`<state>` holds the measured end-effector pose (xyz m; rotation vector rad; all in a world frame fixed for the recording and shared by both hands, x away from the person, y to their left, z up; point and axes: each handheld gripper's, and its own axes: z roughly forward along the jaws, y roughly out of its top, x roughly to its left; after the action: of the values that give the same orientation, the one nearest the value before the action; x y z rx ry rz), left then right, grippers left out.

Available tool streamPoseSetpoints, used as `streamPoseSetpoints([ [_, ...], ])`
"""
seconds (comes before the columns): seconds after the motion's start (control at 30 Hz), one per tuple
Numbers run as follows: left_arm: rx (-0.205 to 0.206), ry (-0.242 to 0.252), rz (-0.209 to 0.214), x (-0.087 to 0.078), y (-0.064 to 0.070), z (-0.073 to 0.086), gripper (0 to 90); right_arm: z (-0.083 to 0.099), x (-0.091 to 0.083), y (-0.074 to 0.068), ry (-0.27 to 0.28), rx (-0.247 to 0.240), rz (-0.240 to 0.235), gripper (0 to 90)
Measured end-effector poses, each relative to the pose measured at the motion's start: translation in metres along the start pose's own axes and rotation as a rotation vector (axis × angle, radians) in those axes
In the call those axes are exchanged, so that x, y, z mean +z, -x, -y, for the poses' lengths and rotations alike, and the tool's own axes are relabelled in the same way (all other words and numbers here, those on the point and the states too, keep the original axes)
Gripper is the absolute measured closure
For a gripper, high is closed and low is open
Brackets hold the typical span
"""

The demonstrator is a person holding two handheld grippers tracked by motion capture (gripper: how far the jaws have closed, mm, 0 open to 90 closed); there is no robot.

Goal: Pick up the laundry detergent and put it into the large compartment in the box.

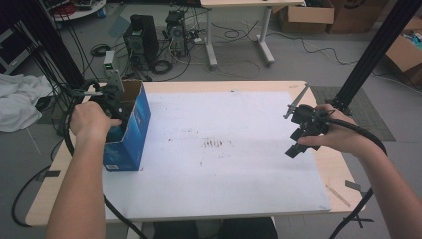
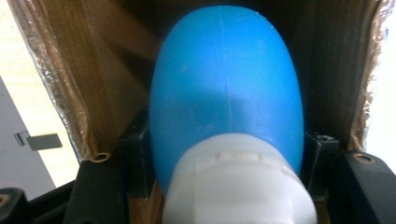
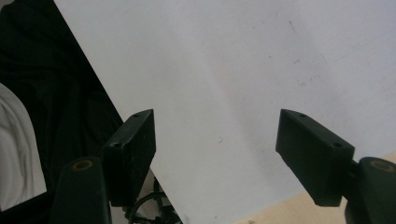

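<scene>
Your left gripper (image 2: 224, 186) is clenched on a smooth blue bottle (image 2: 226, 88) with a ribbed white cap (image 2: 238, 186), apparently inside the brown-lined blue cardboard box (image 1: 134, 124) at the table's left. Your right gripper (image 3: 215, 154) hangs released over the matte white sheet (image 3: 243, 70).

White sheet (image 1: 239, 164) on table (image 1: 333, 164); computer towers (image 1: 142, 37) behind.

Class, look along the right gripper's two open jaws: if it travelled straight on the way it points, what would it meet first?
Most likely the white sheet covering the table. The right gripper has nothing between its open jaws, and only bare sheet lies ahead of it. How far off the sheet lies is unclear.
</scene>
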<state>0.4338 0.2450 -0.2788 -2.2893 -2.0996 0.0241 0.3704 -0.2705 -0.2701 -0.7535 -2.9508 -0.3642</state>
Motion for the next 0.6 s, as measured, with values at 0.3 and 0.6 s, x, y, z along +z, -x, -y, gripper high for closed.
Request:
streamPoseSetpoints([
  [0.3, 0.000, 0.000, -0.006, 0.0002, 0.0016, -0.0001, 37.5, 0.0016, 0.0009, 0.0010, 0.005, -0.001, -0.002, 28.8],
  [0.6, -0.001, 0.004, -0.004, 0.0003, 0.0008, 0.0008, 37.4, 0.0020, 0.0006, 0.0012, 0.004, 0.000, 0.000, 28.8],
])
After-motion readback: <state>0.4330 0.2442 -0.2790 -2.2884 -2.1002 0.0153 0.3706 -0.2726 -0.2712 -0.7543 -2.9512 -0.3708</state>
